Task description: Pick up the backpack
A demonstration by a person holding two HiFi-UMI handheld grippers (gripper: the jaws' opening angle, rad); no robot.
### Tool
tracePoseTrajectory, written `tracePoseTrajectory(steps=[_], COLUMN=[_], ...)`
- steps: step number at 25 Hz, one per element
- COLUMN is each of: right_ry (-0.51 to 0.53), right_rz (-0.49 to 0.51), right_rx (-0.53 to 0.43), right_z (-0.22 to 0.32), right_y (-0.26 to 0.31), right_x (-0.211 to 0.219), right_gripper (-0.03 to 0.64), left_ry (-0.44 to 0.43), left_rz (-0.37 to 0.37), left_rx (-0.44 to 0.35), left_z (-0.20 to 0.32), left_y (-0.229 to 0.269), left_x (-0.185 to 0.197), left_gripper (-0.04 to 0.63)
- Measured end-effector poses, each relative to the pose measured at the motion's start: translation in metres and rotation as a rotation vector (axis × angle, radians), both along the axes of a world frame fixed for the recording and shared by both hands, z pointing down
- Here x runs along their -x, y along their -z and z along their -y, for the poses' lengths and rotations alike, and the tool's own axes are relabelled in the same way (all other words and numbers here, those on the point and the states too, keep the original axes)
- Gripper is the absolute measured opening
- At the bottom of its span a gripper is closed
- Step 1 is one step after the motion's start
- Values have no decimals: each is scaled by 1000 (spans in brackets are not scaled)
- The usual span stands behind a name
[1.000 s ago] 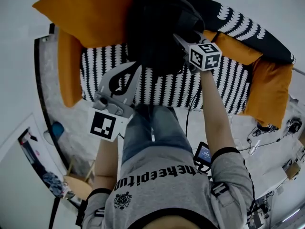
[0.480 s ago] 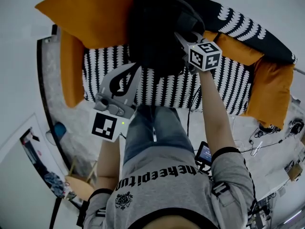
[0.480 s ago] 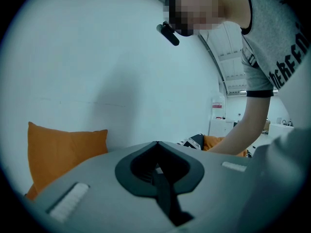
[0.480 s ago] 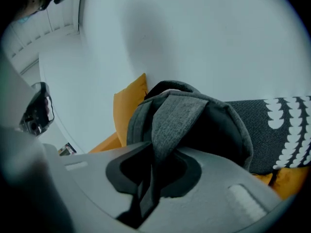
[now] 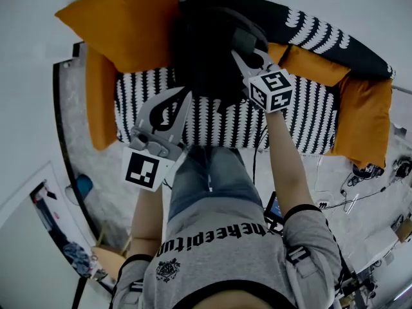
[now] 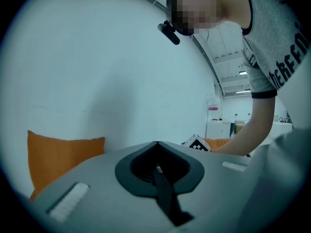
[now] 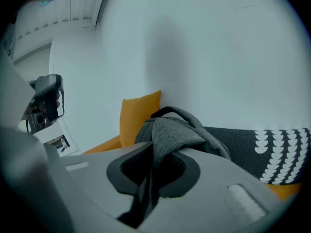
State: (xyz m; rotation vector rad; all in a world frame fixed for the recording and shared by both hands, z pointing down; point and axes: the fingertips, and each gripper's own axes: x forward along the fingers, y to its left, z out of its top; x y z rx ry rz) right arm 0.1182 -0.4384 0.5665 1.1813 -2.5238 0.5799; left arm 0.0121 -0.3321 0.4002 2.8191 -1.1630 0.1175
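The dark grey backpack (image 5: 205, 51) sits on the black-and-white patterned sofa (image 5: 302, 118), against the back cushions. My right gripper (image 5: 235, 53) reaches into its right side. In the right gripper view a fold of the backpack's grey fabric (image 7: 171, 136) lies pinched between the jaws, which are closing on it, and a carry handle (image 7: 181, 112) arches above. My left gripper (image 5: 185, 94) hovers over the seat's front, a little below and left of the backpack. It is shut with nothing in it; the left gripper (image 6: 156, 143) shows its tips meeting.
Orange cushions lie at the sofa's left end (image 5: 125, 24), along its left arm (image 5: 102, 98) and at the right end (image 5: 368, 118). The person's legs (image 5: 209, 176) stand against the seat front. Cables (image 5: 360, 192) trail on the floor at the right.
My right gripper has closed on the backpack's fabric and risen towards the camera, shifting slightly left. The left gripper has hardly moved.
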Motion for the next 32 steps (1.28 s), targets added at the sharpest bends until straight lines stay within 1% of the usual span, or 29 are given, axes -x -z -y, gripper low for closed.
tracePoseTrajectory(steps=[3,9,13,17,20,23,26,29,32], right_ry=[-3,-27,-26,-15,-15,-17,-2,-14,-49], right_rz=[7,28,33,39,49,57,39,36,32], right_rx=[-29,-35,-73,-82,-100,-106,-121,-143,-170], right_z=[-8,-38,-51,-71,-83,-98,-109,-114,-119], right_y=[16,36,57,70,83,92,102,117,137], right_x=[4,15,28,39,51,60,71,71,59], right_gripper=[26,26,26,26,26,26,26,26,26], left_ry=[1,-6,-10,-7,-1,3,-4,-17,-36], left_rz=[-4,-16,-25,-26,-25,-27,-27,-33,-39], left_rx=[-14,-44,-95,-124,-161,-181,-199,-231,-256], left_z=[-5,-23,-28,-36,-42,-49,-56,-61,-69], left_y=[6,24,39,53,66,77,87,98,108], left_x=[3,16,25,33,43,49,53,55,52], left_gripper=[15,15,15,15,15,15,15,15,15])
